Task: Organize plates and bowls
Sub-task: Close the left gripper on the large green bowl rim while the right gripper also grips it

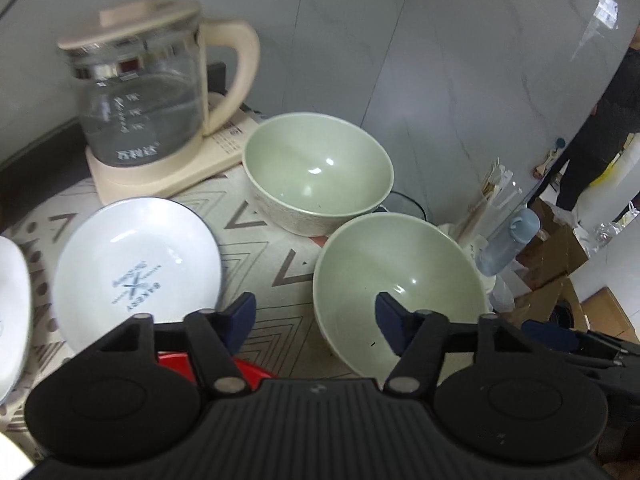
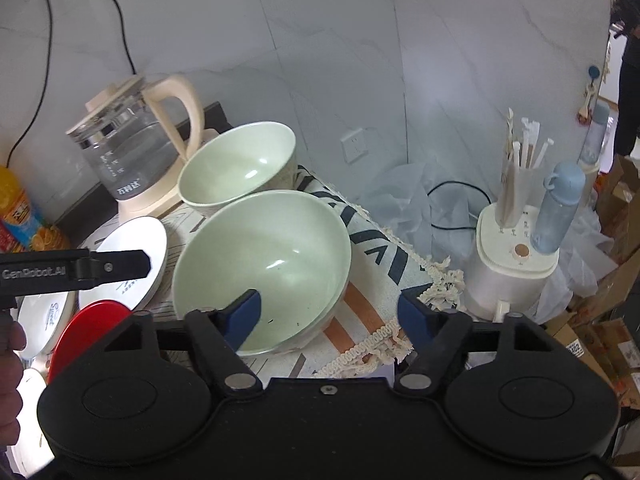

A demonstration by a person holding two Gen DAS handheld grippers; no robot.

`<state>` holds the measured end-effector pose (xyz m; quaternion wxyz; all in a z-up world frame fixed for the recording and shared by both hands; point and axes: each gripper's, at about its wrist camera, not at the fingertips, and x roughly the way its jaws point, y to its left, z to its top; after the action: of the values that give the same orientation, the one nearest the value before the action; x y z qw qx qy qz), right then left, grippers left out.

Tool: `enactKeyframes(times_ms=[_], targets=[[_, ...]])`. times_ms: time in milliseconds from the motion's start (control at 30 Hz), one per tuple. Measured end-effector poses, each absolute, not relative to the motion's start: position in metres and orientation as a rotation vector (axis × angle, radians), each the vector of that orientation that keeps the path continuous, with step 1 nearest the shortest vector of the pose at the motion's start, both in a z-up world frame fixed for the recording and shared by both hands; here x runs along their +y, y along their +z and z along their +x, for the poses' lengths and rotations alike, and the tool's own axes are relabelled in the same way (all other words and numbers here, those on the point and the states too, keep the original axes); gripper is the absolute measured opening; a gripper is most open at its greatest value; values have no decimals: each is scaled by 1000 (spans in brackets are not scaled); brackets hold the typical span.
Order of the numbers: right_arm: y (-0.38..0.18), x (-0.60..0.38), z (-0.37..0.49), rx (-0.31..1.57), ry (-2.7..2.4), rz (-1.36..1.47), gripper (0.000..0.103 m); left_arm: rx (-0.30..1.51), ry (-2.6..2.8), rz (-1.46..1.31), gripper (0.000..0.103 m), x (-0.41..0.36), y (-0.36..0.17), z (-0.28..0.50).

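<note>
Two pale green bowls sit on a patterned cloth. The near bowl (image 1: 400, 292) (image 2: 264, 268) is closest to both grippers; the far bowl (image 1: 318, 172) (image 2: 236, 168) stands behind it by the kettle. A white plate with blue print (image 1: 136, 268) (image 2: 128, 264) lies left of the bowls, with another white plate (image 1: 12, 304) (image 2: 44, 320) further left and a red plate (image 1: 180, 364) (image 2: 86, 328) in front. My left gripper (image 1: 316, 316) is open and empty, its right finger over the near bowl's rim. My right gripper (image 2: 328, 312) is open and empty, straddling the near bowl's right rim.
A glass kettle (image 1: 148, 100) (image 2: 132, 152) on a cream base stands at the back left. The cloth's fringed edge (image 2: 400, 320) marks the table's right side. Beyond it stand a white appliance (image 2: 516, 268) holding a blue bottle (image 2: 560, 208) and chopsticks, and cardboard boxes (image 1: 560, 256).
</note>
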<state>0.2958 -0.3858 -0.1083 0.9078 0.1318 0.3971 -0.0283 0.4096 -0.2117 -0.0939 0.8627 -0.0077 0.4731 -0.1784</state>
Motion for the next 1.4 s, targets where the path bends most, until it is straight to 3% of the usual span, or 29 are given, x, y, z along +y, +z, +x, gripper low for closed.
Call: enactKeyframes(times_ms=[133, 300, 567, 633, 1400], targets=[[-117, -388, 306, 844, -73, 292, 58, 1040, -388, -10, 52, -216, -108, 424], [-128, -389, 317, 884, -83, 315, 39, 1114, -415, -34, 34, -220, -124, 436], [-141, -385, 328, 926, -74, 350, 28, 1185, -418, -71, 14, -224, -141, 446], [-144, -382, 330, 934, -68, 350, 22, 1184, -404, -79, 13, -223, -140, 446], [-95, -364, 315, 771, -5, 271, 22, 1009, -361, -142, 13, -187, -84, 410]])
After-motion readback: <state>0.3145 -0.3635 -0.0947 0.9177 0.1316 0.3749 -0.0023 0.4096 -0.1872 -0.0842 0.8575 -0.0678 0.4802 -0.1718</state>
